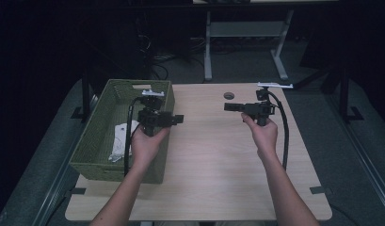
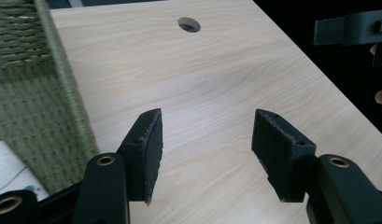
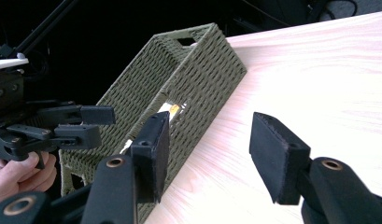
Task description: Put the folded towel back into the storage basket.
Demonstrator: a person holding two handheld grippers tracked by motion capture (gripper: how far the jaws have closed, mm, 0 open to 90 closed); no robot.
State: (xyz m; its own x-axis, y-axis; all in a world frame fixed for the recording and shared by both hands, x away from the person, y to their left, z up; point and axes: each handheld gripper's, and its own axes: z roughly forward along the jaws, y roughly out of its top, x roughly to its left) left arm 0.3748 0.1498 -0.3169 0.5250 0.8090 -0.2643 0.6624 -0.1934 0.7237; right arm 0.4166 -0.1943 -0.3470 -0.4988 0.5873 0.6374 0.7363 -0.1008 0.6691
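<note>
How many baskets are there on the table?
1: the green woven basket stands at the table's left side, with white cloth inside.

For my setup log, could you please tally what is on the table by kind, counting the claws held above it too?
Green woven basket: 1
White cloth inside the basket: 1
Claws, left claw and right claw, both open and empty: 2
Total: 4
</note>
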